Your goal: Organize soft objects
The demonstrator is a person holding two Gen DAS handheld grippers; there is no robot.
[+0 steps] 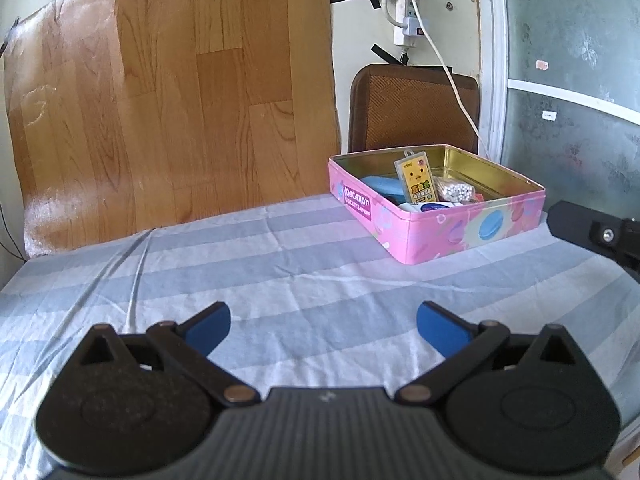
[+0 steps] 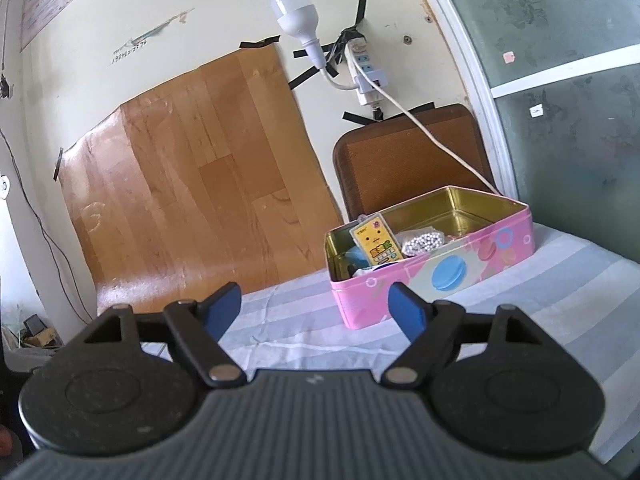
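Hovering over the striped sheet [image 1: 320,264], both grippers were spread and held nothing.
The left gripper [image 1: 323,326] and right gripper [image 2: 316,307] faced the pink tin [image 1: 460,228], far right.

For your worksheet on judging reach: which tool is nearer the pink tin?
Right. The right tool hangs just short of the tin; the left tool sits farther back, the tin ahead to its right.

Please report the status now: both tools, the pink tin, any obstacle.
Left tool open, empty. Right tool open, empty. Pink tin lidless, already holding items. No obstacle seen.
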